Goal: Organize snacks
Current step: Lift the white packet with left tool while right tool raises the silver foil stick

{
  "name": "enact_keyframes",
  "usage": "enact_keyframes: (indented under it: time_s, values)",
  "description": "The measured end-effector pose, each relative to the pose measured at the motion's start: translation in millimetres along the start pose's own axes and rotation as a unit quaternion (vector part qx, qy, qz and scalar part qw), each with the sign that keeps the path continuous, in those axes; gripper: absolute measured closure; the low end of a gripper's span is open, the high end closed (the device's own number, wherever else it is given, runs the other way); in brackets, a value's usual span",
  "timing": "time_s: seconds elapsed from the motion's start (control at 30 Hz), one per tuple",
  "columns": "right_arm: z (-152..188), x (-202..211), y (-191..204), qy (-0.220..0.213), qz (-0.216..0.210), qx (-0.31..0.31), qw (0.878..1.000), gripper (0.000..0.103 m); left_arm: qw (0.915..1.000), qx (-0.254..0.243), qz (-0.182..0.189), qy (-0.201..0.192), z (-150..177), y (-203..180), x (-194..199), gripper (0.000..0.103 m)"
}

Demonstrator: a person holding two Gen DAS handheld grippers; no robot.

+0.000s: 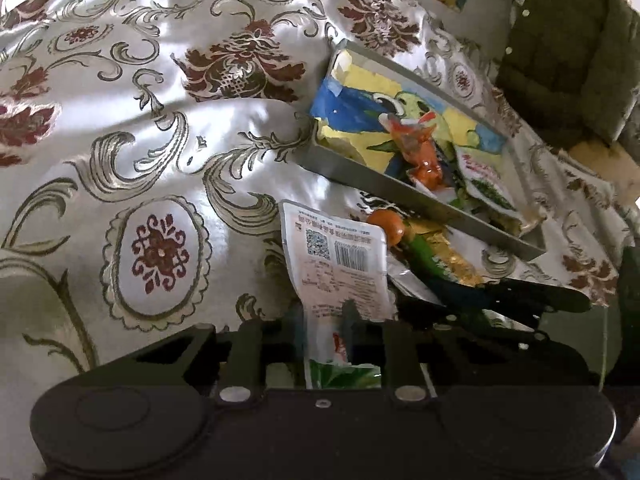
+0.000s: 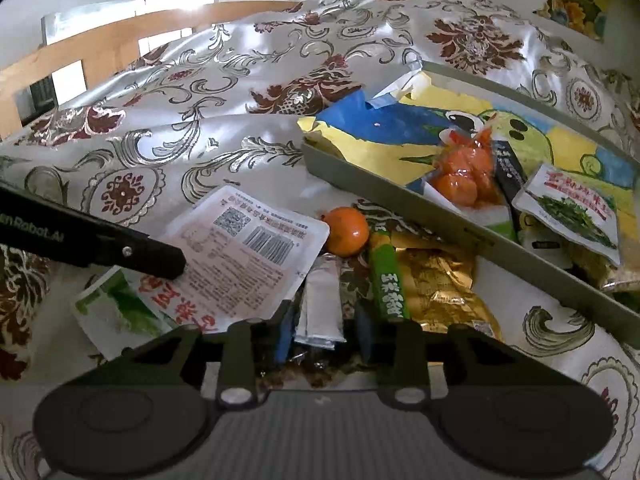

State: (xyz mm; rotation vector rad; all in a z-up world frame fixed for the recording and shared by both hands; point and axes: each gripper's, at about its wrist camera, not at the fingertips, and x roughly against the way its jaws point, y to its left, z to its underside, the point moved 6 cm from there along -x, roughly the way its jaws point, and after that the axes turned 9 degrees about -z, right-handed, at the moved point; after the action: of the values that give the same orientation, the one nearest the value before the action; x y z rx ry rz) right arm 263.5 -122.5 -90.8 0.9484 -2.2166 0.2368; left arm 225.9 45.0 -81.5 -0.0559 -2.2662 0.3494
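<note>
My left gripper (image 1: 326,316) is shut on a white snack packet (image 1: 340,256) with a barcode and QR code, which stands up between its fingers. In the right wrist view that packet (image 2: 248,248) lies under the left gripper's black finger (image 2: 160,256). My right gripper (image 2: 324,328) is shut on a small silver sachet (image 2: 322,300). Beside it lie a green stick packet (image 2: 386,276), a gold packet (image 2: 440,292) and a mandarin (image 2: 346,231). The grey tray (image 2: 400,200) holds a bag of orange snacks (image 2: 460,172), a black stick (image 2: 510,172) and a white packet (image 2: 572,208) picturing greens.
A shiny floral tablecloth (image 1: 160,120) covers the rumpled surface. A painted bird paper (image 2: 400,120) lines the tray. A wooden chair back (image 2: 100,40) stands at the far left, and a dark green jacket (image 1: 560,60) hangs at the right.
</note>
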Motion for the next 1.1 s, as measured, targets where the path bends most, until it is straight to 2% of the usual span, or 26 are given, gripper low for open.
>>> enact_keyframes:
  time_s: [0.23,0.43,0.53,0.67,0.77,0.97,1.1]
  values:
    - [-0.5,4.4,-5.0,0.009,-0.015,-0.012,1.000,0.076,0.9990,0.009,0.043,-0.011,4.8,-9.1,6.7,0.085]
    - [0.7,2.4,-6.5,0.009,-0.023,-0.017,1.000,0.072,0.9999,-0.003,0.006,0.010,5.2,-17.8,-9.4,0.080]
    - [1.8,0.9,-4.8,0.002,-0.035,-0.014,0.999,0.063,0.9999,0.011,-0.001,0.007,4.4,-16.3,-7.5,0.082]
    - [2.4,2.6,-5.1,0.001,-0.031,-0.008,0.999,0.071,0.9994,0.008,-0.028,-0.021,8.8,-22.7,7.1,0.085]
    - [2.6,8.9,-8.5,0.003,-0.036,-0.022,0.999,0.078,0.9981,0.025,-0.048,-0.031,15.1,-22.5,19.3,0.086]
    - [15.1,32.6,-4.2,0.015,-0.050,-0.036,0.998,0.080,0.9956,0.058,-0.065,-0.033,26.2,-28.2,31.1,0.088]
    - [32.4,49.8,7.9,0.033,-0.031,-0.003,0.999,0.080,0.9948,0.054,-0.075,-0.041,32.4,-43.9,39.8,0.091]
